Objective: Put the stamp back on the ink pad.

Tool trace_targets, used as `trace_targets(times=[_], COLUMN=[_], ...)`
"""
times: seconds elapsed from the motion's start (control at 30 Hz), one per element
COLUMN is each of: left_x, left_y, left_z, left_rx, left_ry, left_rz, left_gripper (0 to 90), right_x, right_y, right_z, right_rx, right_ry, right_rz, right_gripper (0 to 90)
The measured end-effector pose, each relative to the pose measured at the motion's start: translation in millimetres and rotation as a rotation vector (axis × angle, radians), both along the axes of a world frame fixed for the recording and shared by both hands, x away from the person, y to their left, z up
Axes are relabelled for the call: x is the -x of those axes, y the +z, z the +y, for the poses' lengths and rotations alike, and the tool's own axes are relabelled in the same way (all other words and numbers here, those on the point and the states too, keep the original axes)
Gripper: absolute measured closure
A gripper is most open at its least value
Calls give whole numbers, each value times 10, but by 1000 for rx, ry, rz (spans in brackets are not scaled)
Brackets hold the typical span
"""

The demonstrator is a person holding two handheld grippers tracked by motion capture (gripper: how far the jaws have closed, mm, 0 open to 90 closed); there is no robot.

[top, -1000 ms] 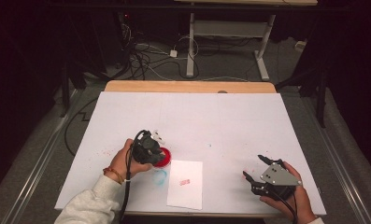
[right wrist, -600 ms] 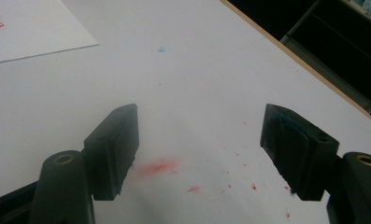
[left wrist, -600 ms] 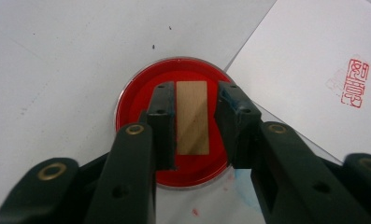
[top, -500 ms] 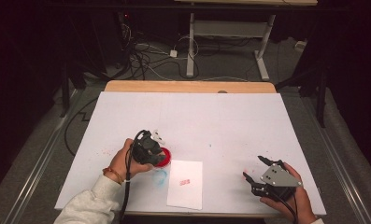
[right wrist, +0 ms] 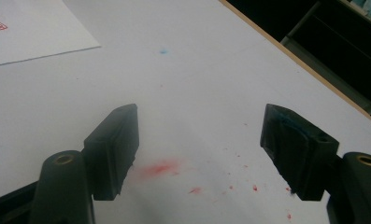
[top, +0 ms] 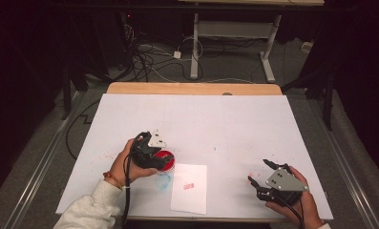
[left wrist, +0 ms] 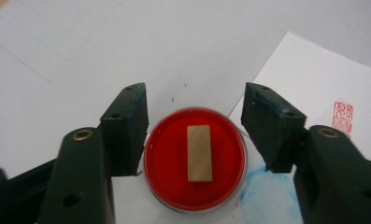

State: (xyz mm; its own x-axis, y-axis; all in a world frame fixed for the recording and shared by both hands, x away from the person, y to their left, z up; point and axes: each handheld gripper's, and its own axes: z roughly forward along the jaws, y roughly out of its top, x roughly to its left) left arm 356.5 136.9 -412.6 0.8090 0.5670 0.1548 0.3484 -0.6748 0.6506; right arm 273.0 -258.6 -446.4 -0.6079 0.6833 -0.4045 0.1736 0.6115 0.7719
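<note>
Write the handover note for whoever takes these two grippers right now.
Left gripper: jaws have just been opening; they stand apart on either side of the red ink pad, not pressing it. The stamp stands on the pad, released.
Right gripper: open, nothing between the jaws, over bare table at the near right.
Paper: right of the pad, already bearing one red stamp mark.
Done: one print, stamp back on the pad.
Left, probably: draw the left gripper clear.

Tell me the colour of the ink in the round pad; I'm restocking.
Bright red ink pad, with a tan stamp block standing in it; clearest in the left gripper view.
</note>
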Motion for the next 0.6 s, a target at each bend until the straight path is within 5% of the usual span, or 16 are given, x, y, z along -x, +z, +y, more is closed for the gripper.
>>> trace_targets(times=[0.33,0.6], left_x=[94,177], left_y=[49,61], left_z=[-15,-30], left_rx=[86,89], left_ry=[-18,-27], left_rz=[-119,-199], left_gripper=[267,222], right_x=[4,5], right_y=[4,5], right_z=[-2,-5], right_rx=[-3,-4], right_ry=[1,2], right_rz=[-1,-1], right_gripper=[286,287])
